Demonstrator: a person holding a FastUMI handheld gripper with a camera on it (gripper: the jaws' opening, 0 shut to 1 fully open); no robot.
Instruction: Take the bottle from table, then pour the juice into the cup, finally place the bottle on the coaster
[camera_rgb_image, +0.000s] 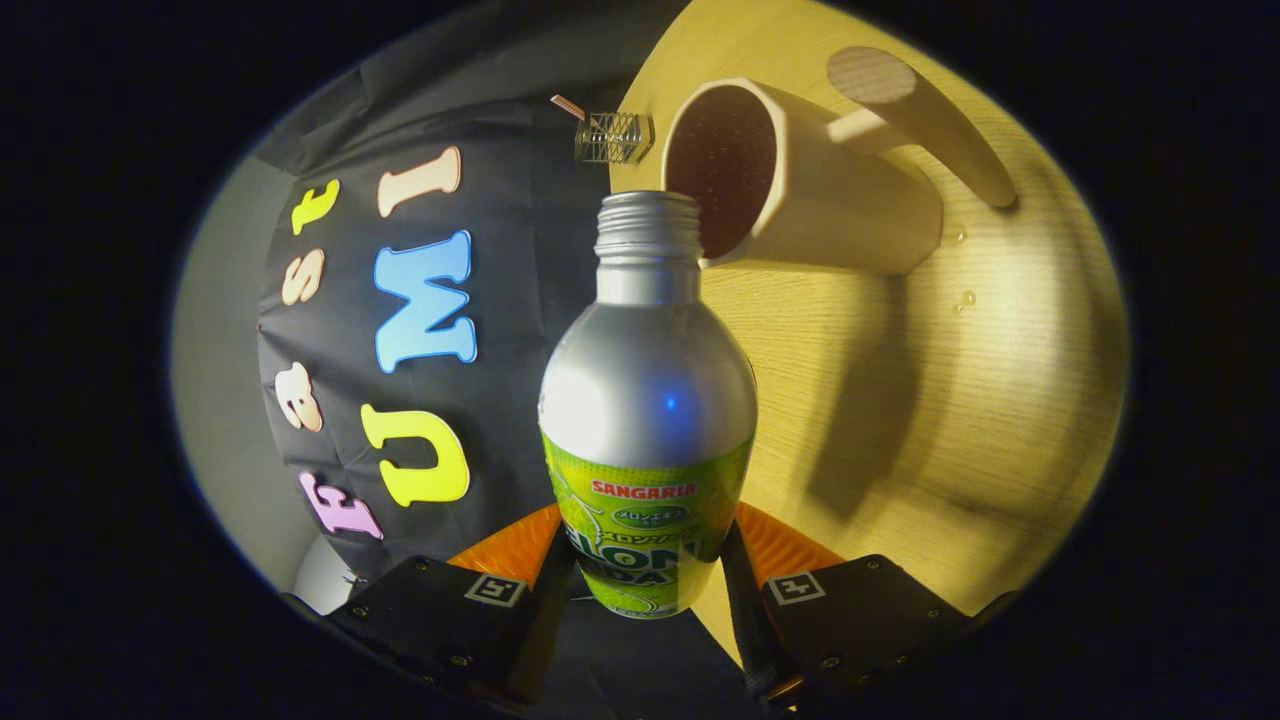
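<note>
The hand-held gripper (648, 575) has its two fingers pressed on the sides of the soda bottle (648, 400), low down on the green label. The bottle is silver on top and its cap is off (you can see the screw ring). Its open mouth sits right by the rim of the pale wooden cup (830, 190), which has dark juice inside. A few small drops (965, 298) lie on the tabletop (1000, 420) near the cup.
</note>
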